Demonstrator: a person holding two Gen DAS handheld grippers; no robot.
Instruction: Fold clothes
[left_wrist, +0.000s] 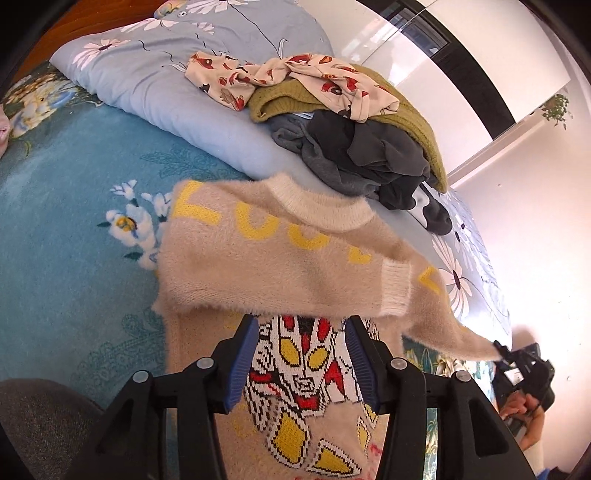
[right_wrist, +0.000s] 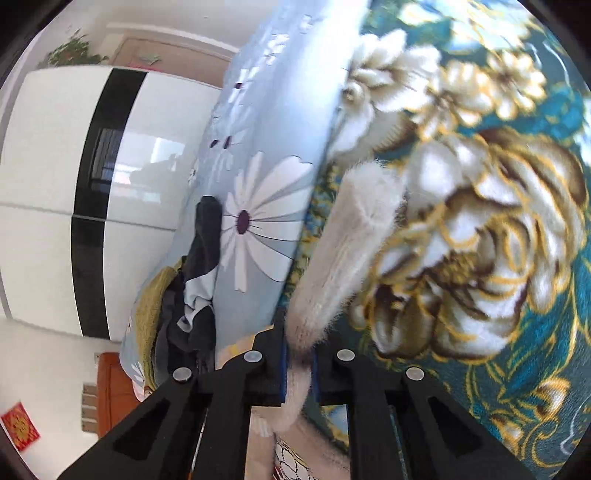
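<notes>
A fuzzy beige sweater (left_wrist: 280, 258) with yellow letters and a red, yellow and white hero figure lies on the blue floral bedspread (left_wrist: 74, 206). One sleeve is folded across its chest, the white cuff (left_wrist: 397, 288) to the right. My left gripper (left_wrist: 301, 328) is open just above the printed figure, its blue pads apart. My right gripper (right_wrist: 298, 343) is shut on the sweater's other sleeve (right_wrist: 343, 251), which stretches away from the pads. That gripper also shows in the left wrist view (left_wrist: 517, 362), holding the sleeve end at the bed's right edge.
A pile of unfolded clothes (left_wrist: 354, 140), olive knit, dark grey and red-flowered cream pieces, sits on a light blue daisy quilt (left_wrist: 155, 62) behind the sweater. A white wardrobe with a black stripe (right_wrist: 92, 184) stands beyond the bed.
</notes>
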